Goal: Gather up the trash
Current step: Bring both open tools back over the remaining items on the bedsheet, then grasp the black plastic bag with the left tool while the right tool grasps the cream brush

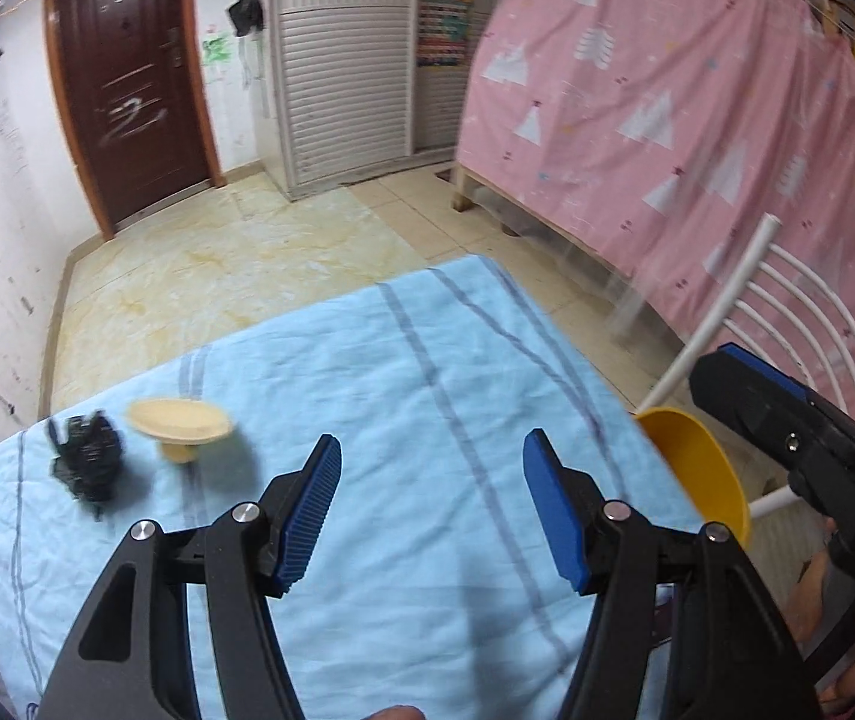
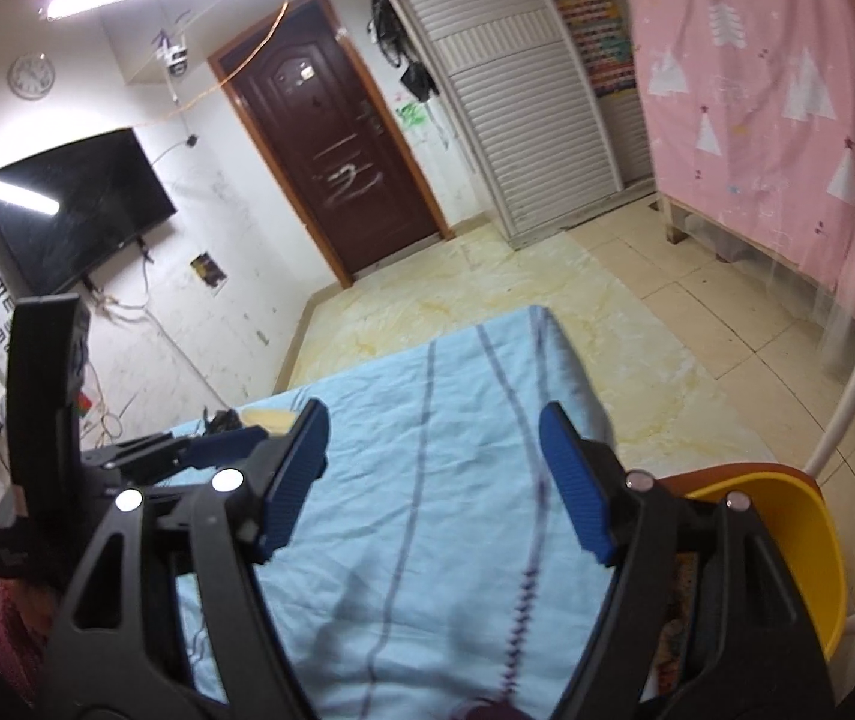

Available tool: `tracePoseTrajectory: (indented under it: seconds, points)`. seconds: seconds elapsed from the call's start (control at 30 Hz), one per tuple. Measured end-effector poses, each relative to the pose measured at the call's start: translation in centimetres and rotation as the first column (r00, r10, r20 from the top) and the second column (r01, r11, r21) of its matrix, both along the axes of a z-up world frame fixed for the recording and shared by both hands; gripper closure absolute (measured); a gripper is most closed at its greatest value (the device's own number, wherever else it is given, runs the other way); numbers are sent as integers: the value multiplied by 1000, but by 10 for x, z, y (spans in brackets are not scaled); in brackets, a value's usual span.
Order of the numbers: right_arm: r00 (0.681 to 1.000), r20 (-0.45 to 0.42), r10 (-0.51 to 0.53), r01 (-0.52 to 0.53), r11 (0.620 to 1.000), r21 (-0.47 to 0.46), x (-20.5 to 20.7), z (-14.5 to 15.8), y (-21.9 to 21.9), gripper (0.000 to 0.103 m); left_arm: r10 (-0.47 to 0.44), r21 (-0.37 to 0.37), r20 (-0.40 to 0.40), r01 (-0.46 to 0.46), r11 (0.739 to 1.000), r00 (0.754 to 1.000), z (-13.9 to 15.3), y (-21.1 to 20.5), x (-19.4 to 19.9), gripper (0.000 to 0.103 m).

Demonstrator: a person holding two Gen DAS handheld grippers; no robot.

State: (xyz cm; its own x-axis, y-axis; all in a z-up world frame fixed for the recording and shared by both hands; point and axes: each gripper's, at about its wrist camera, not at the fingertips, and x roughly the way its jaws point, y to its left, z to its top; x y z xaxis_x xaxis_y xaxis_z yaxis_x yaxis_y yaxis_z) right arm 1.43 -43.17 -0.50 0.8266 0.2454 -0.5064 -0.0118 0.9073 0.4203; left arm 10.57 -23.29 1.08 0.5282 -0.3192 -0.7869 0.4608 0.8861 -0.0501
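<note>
A crumpled black piece of trash (image 1: 88,459) lies on the light blue cloth (image 1: 403,396) at the left, next to a cream paper cup (image 1: 181,423) lying on its side. My left gripper (image 1: 432,450) is open and empty, above the cloth's middle, right of both. My right gripper (image 2: 434,426) is open and empty over the cloth (image 2: 427,480); its body shows at the right edge of the left wrist view (image 1: 787,438). A yellow bin (image 1: 697,468) stands off the table's right edge, below my right gripper (image 2: 787,540). The black trash (image 2: 220,420) and cup (image 2: 265,418) show far left.
A white metal chair (image 1: 787,300) stands behind the yellow bin. A pink curtain (image 1: 697,108) covers a frame at the right. A brown door (image 1: 127,78) and white shutter cabinet (image 1: 343,60) are at the back. A TV (image 2: 73,204) hangs on the left wall.
</note>
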Motion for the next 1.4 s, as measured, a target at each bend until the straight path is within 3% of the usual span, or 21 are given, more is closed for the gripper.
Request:
tracePoseTrajectory:
  seconds: [0.47, 0.8, 1.17, 1.4]
  points:
    - [986, -62, 155, -159, 985, -63, 58, -3, 93, 33, 160, -23, -15, -160, 987, 987, -6, 98, 46, 48]
    - [965, -122, 233, -247, 963, -111, 90, -13, 141, 33, 270, -52, -60, -273, 961, 961, -17, 157, 83, 48]
    - [942, -165, 292, -320, 931, -177, 114, -23, 174, 33, 336, -32, -144, -344, 938, 931, -46, 184, 115, 48]
    - [929, -194, 316, -355, 910, -214, 130, -30, 186, 33, 315, -33, -198, -327, 944, 928, -66, 185, 131, 48]
